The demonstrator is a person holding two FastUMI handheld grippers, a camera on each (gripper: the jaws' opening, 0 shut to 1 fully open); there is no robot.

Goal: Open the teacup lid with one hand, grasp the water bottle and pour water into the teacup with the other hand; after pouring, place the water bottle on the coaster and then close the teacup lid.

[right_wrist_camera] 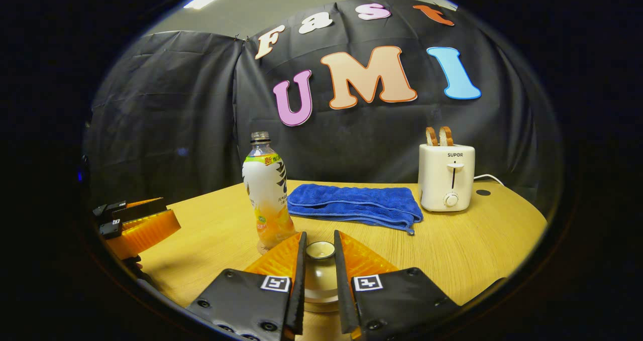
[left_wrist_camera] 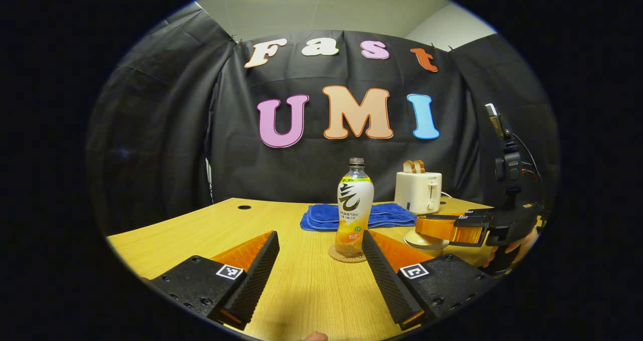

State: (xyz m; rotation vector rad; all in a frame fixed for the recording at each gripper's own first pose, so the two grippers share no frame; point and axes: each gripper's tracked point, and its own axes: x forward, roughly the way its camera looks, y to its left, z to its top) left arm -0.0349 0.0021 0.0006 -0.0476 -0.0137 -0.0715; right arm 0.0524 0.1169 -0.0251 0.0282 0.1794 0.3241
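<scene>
An uncapped water bottle (left_wrist_camera: 355, 205) stands upright on a round brown coaster (left_wrist_camera: 346, 256) on the wooden table. My left gripper (left_wrist_camera: 320, 236) is open and empty. The bottle is just ahead, near its right finger and apart from it. In the right gripper view, the bottle (right_wrist_camera: 266, 195) stands to the left. My right gripper (right_wrist_camera: 320, 236) is shut on the knob (right_wrist_camera: 320, 250) of the cream teacup lid, which sits low on the teacup (right_wrist_camera: 320, 287) between the fingers. The left gripper view shows that gripper (left_wrist_camera: 444, 229) over the cream lid (left_wrist_camera: 422, 240).
A folded blue towel (right_wrist_camera: 354, 203) lies behind the bottle. A white toaster (right_wrist_camera: 447, 178) with two bread slices stands at the back right, its cord trailing behind. My left gripper (right_wrist_camera: 140, 225) sits at the table's left edge. Black cloth walls the table in.
</scene>
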